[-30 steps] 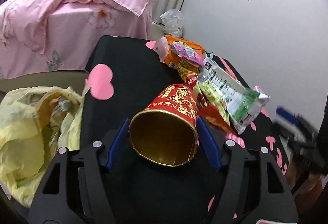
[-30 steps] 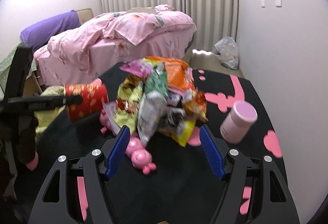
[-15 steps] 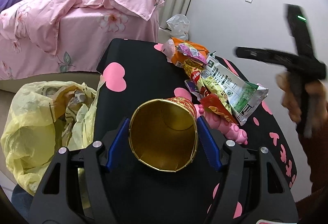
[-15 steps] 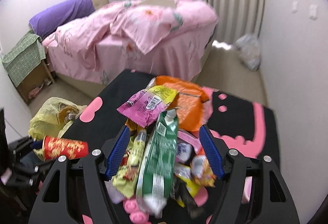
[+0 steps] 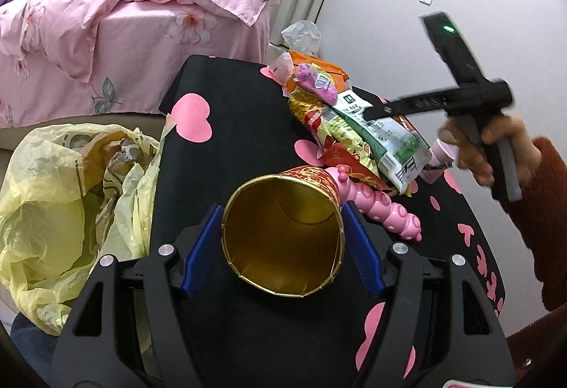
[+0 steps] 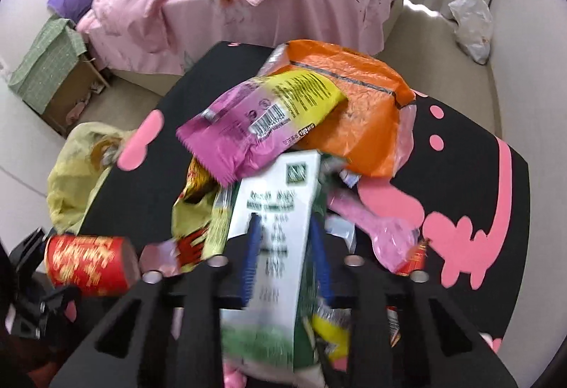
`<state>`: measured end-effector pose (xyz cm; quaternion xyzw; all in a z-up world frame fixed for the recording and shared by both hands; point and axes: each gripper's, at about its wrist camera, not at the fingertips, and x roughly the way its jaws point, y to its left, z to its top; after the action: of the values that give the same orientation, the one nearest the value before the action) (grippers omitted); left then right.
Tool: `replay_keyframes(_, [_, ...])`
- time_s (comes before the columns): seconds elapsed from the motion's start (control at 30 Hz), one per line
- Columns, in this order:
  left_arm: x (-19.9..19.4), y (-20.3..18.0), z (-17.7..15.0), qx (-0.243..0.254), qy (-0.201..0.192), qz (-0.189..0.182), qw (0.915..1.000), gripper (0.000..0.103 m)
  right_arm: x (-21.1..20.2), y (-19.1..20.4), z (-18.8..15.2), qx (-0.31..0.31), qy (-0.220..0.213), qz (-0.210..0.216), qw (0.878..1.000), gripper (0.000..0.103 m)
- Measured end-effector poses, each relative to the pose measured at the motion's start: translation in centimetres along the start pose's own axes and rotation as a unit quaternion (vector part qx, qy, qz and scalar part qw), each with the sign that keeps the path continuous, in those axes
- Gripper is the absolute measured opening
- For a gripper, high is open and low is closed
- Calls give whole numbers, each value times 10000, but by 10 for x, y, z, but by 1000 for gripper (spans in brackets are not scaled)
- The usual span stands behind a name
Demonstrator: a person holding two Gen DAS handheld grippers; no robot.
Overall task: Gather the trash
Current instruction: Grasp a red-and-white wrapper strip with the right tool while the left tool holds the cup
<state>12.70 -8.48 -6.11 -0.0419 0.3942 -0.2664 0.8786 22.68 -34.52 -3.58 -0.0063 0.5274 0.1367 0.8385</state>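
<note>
Nearest in the left wrist view, the left gripper (image 5: 283, 239) is clamped about halfway open on a red paper cup (image 5: 287, 232), its blue pads pressed against both sides of the cup's gold rim. The cup lies on its side above the black table (image 5: 226, 154), gold-lined mouth toward the camera.

In the right wrist view, the right gripper (image 6: 285, 253) tilts steeply down over the wrapper pile. Its jaws have just been closing, and the white-and-green snack bag (image 6: 276, 232) lies between the narrow blue fingers (image 6: 251, 246); motion blur hides whether the pads press on it.

Just beyond the cup lies a pink caterpillar toy (image 5: 382, 207). To the right, a hand (image 5: 496, 147) in a red fuzzy sleeve (image 5: 542, 217) grips the right tool's handle, raised above the table's right edge. Left of the table, a yellow plastic bag (image 5: 63, 203) sits open, trash inside.

Farther off, a purple-and-yellow wrapper (image 6: 262, 122) lies on an orange bag (image 6: 358, 104). A bed with pink bedding (image 5: 134, 29) stands at the far left.
</note>
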Motion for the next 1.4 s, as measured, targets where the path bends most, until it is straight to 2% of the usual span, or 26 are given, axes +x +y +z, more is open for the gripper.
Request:
replay_keyframes(0.17, [1,0,-2,-40,27,-17,10000,65,-18,12,-38,-188,38,63,9998,25])
replay_keyframes(0.27, [1,-1,-4,-42,44,6,10000,65,-44,17,-47,-304,-513,-314,9977,25])
replay_keyframes(0.33, [0,-2,-5,-55,36,30,10000,65,-68,22,-49,-420,-1211,-511,9904,25])
replay_keyframes(0.37, [-1,-2,-6,-51,26,51,10000,65,-77,22,-49,-424,-1473,-444,9872,26])
replay_keyframes(0.4, [-1,-2,-7,-48,21,79,10000,65,-81,20,-48,-399,-1582,-343,9860,36])
replay_keyframes(0.43, [-2,-2,-7,-46,24,91,9999,65,-83,19,-46,-355,-1622,-177,9860,42])
replay_keyframes(0.47, [-2,-1,-8,-43,28,109,9999,65,-83,19,-43,-334,-1585,-84,9868,45])
replay_keyframes(0.57, [-3,-1,-7,-34,7,160,9999,65,-74,24,-36,-438,-1369,55,9896,46])
replay_keyframes(0.7, [-5,-1,-6,44,-35,209,9998,65,-65,19,-17,-454,-1539,-418,9862,46])
replay_keyframes(0.83, [-4,0,-4,75,-105,228,9997,65,-41,4,16,-620,-1320,-112,9892,46])
replay_keyframes(0.97, [1,2,-3,80,-56,228,9997,65,-19,-17,57,81,-1143,242,9931,46])
replay_keyframes(1.03, [2,3,-2,48,-61,217,9997,65,-9,-11,68,195,-1154,146,9930,46])
replay_keyframes(1.1, [3,5,-1,5,-67,206,9998,65,7,-6,73,356,-1074,-350,9930,46])
replay_keyframes(1.17, [4,7,-1,-30,-63,199,9998,65,25,-7,73,617,-863,-580,9927,46])
replay_keyframes(1.27, [2,11,-2,-87,-51,183,9998,65,56,-15,60,968,-415,-524,9931,46])
replay_keyframes(1.4, [3,17,-3,-204,-46,153,9997,65,60,-22,49,1123,-362,-98,9930,46])
